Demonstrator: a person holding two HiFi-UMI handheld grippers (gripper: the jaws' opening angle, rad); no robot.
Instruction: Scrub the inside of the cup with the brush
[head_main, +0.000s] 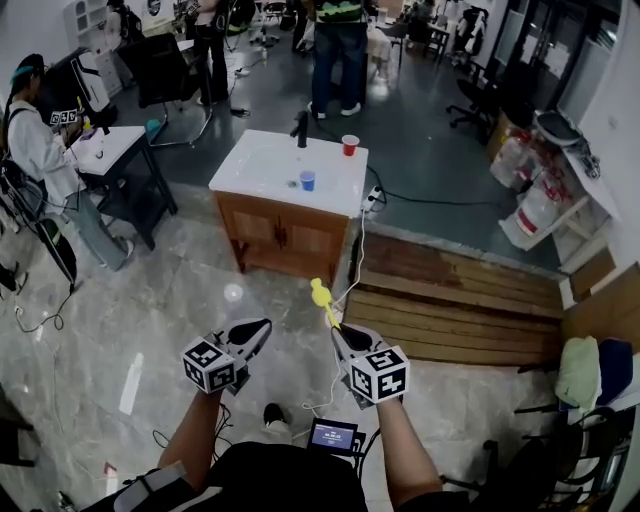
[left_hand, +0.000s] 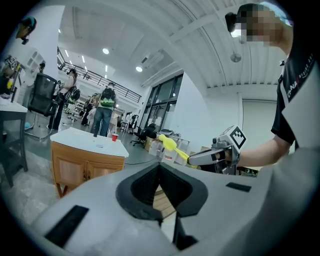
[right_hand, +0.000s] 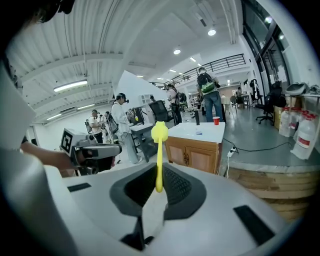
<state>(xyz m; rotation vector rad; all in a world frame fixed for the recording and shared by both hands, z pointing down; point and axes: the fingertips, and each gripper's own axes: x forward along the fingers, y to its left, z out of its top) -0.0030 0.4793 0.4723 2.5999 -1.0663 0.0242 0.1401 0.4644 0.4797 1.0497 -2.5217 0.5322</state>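
Note:
My right gripper (head_main: 338, 330) is shut on the handle of a yellow brush (head_main: 321, 297), whose head sticks up ahead of the jaws (right_hand: 159, 132). To its left my left gripper (head_main: 262, 326) is shut with nothing in it; its jaws meet in the left gripper view (left_hand: 159, 172). Both hang over the floor, well short of a wooden cabinet with a white top (head_main: 262, 160). On that top stand a blue cup (head_main: 307, 180) near the front and a red cup (head_main: 350, 145) at the back right. The left gripper view shows the brush (left_hand: 170, 144) too.
A black upright object (head_main: 301, 128) stands at the cabinet top's back edge. A white cable and power strip (head_main: 372, 198) hang at its right side. Wooden planks (head_main: 460, 300) lie to the right. A person sits at a desk (head_main: 105, 150) on the left; others stand behind.

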